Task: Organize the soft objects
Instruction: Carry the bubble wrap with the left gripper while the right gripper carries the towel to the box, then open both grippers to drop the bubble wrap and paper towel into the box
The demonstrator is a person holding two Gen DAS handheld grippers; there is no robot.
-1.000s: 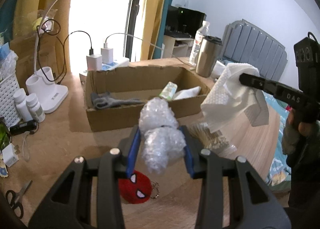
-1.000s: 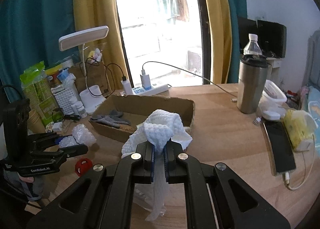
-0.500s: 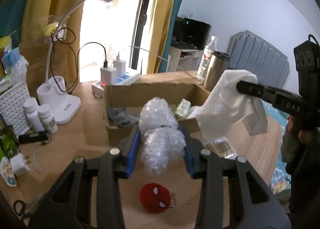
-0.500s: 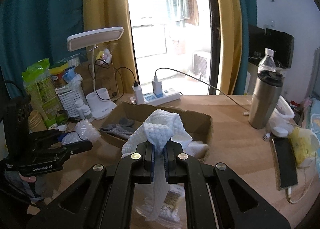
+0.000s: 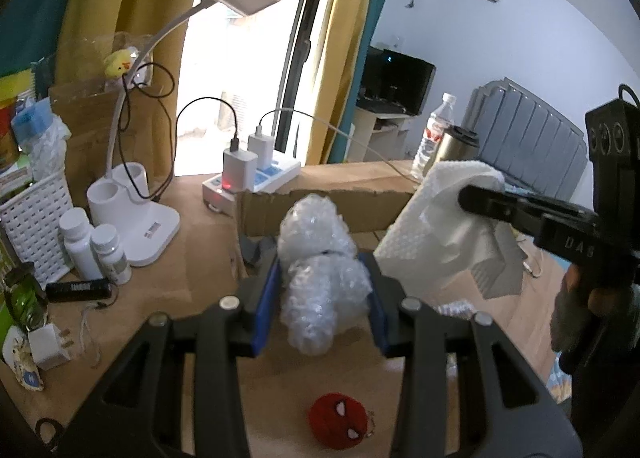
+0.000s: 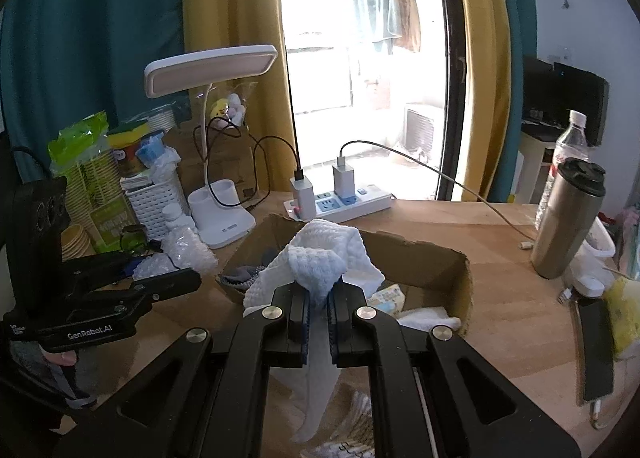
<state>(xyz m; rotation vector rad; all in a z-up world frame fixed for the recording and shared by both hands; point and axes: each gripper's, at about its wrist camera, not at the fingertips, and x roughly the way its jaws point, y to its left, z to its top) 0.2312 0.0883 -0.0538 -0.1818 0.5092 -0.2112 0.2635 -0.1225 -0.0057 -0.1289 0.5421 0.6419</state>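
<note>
My left gripper [image 5: 320, 298] is shut on a wad of clear bubble wrap [image 5: 320, 270] and holds it above the table, just before the near wall of an open cardboard box [image 5: 332, 206]. My right gripper [image 6: 318, 310] is shut on a white knitted cloth [image 6: 324, 254] that hangs over the box [image 6: 432, 258]. The cloth also shows in the left wrist view [image 5: 444, 230]. The box holds grey gloves [image 6: 244, 278] and white soft items [image 6: 428, 318]. A red Spider-Man plush keychain [image 5: 340, 426] lies on the table below the left gripper.
A white desk lamp [image 6: 220, 214], power strip with chargers [image 6: 340, 202], white basket [image 5: 32, 218], pill bottles [image 5: 92, 246], steel tumbler [image 6: 568, 218], water bottle [image 6: 564, 162] and phone [image 6: 596, 350] crowd the wooden table. A plastic packet [image 6: 352, 418] lies below the right gripper.
Both grippers have risen and moved toward the box with their loads. The box and lamp look nearer and the keychain sits lower in the left wrist view.
</note>
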